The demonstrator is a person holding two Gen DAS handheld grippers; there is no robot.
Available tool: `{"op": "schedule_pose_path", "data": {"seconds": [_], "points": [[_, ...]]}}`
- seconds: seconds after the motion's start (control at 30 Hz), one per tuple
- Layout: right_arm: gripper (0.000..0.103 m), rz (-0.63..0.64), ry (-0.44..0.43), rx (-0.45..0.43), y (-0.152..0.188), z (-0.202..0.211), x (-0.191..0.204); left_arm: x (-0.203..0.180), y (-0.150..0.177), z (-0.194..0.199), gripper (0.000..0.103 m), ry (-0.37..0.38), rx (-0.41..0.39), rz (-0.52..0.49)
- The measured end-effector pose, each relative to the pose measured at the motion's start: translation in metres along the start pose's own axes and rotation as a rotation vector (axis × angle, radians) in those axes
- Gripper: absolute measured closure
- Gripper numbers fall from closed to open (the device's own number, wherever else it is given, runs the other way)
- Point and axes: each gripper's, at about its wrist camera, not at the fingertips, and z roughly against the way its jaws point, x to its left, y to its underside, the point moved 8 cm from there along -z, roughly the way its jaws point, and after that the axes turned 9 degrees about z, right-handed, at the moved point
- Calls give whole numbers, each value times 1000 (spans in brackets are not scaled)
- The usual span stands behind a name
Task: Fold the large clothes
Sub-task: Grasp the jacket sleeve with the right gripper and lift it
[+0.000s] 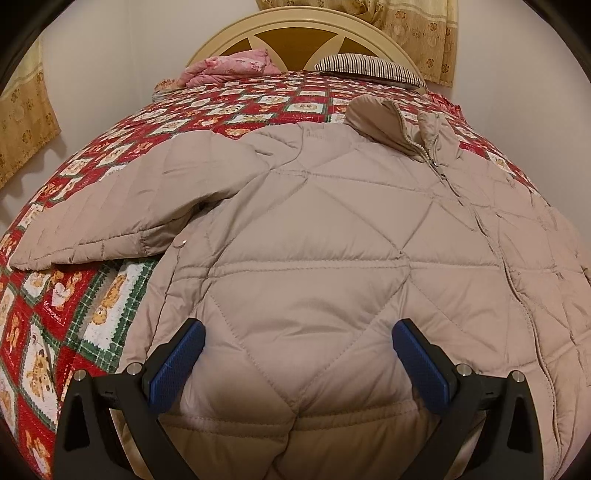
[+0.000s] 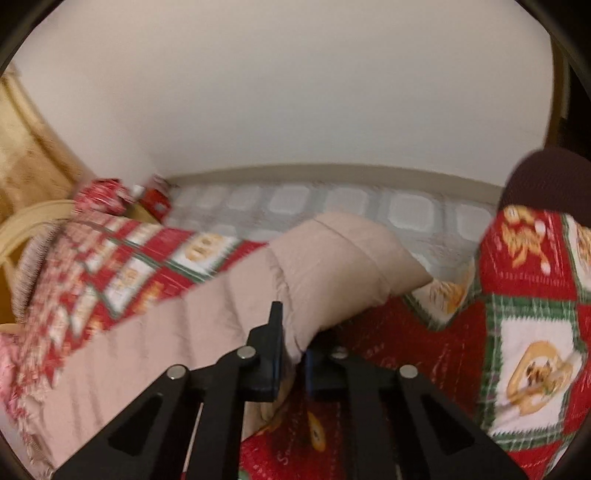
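Your left gripper (image 1: 297, 365) has its jaws spread wide, blue textured pads (image 1: 177, 365) on either side of the jacket's lower front panel, with nothing between them clamped. I can't tell whether the pads rest on the fabric or hang just above it.

Your right gripper (image 2: 291, 354) has its jaws nearly together, pinching a fold of the beige sleeve (image 2: 332, 258) near the cuff. The sleeve is lifted off the bedspread there, and its puffy end sticks out past the fingertips. That view is motion-blurred, so contact detail is soft.

The beige quilted puffer jacket (image 1: 332, 229) lies front-up on the bed, zipped, with diamond stitching, a stand collar (image 1: 380, 122) toward the headboard and the hem toward you. The other sleeve (image 1: 122, 206) lies out to the side, flat on the bedspread.

The bedspread (image 1: 74, 295) is glossy, in red, green and white patchwork squares with printed figures. A pink floral blanket (image 1: 229, 68) is bunched at the head of the bed, and a striped pillow (image 1: 369, 66) sits beside it against the cream arched headboard (image 1: 295, 20). Patterned yellow curtains (image 1: 413, 29) hang behind.
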Motion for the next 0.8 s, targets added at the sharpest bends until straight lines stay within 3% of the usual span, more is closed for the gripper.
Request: {"op": "schedule_pose_path", "data": {"seconds": [0.13,0.23,0.4,0.57,0.8], "points": [[93,101,-69,-115,-18,46,22,1,1,0,1,8,0,5],[93,237,-112,-237,-26,100,59,1,0,1,1,19,0,11],[93,436,-210,-345,-17,159,136,3,0,2,1,42,-3,27],[93,662,-364,-383,37,198,233,7,-1,5,1,80,-10,55],[93,885,-607,-259,153,198,350,22,-6,17,1,171,-58,165]]}}
